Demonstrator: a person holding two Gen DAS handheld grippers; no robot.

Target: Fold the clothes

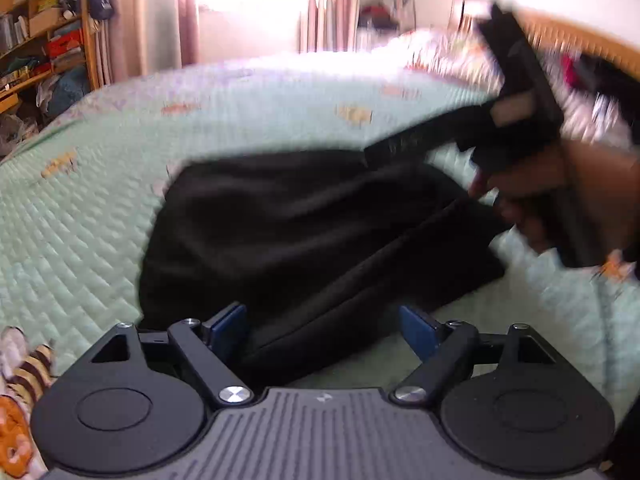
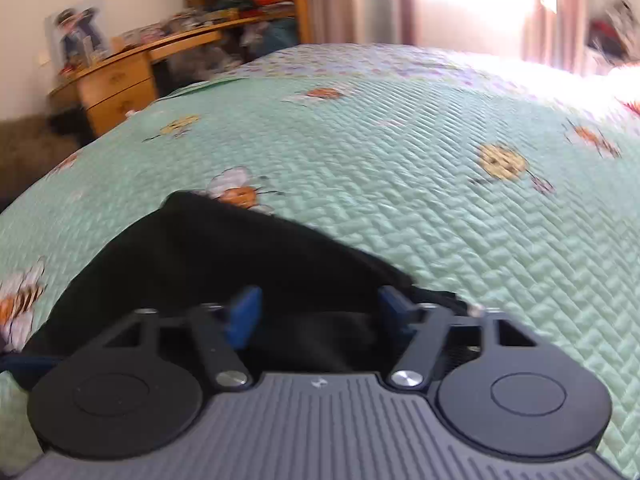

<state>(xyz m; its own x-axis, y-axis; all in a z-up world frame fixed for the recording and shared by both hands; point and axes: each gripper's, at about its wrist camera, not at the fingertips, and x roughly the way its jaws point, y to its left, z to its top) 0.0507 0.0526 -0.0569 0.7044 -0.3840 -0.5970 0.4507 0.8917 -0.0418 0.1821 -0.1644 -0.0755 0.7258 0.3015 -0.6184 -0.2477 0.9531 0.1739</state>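
A black garment [image 1: 304,232] lies crumpled on the green quilted bedcover [image 1: 80,220]. My left gripper [image 1: 322,328] is open, its blue pads [image 1: 226,328] spread wide over the garment's near edge without pressing on it. At the right of the left wrist view, a hand [image 1: 592,188] holds the blurred right gripper, whose dark finger [image 1: 404,142] reaches over the garment's far side. In the right wrist view the right gripper [image 2: 319,312] stands open above the black garment [image 2: 224,252]. A fold of cloth lies between its blue pads [image 2: 244,316], and they do not pinch it.
The bedcover [image 2: 400,184] with bee and flower prints stretches far beyond the garment. A wooden desk with drawers [image 2: 116,88] and a full bookshelf [image 1: 40,24] stand past the bed. Bright curtained windows [image 1: 248,4] lie behind, and a wooden headboard [image 1: 580,36] with heaped bedding at the right.
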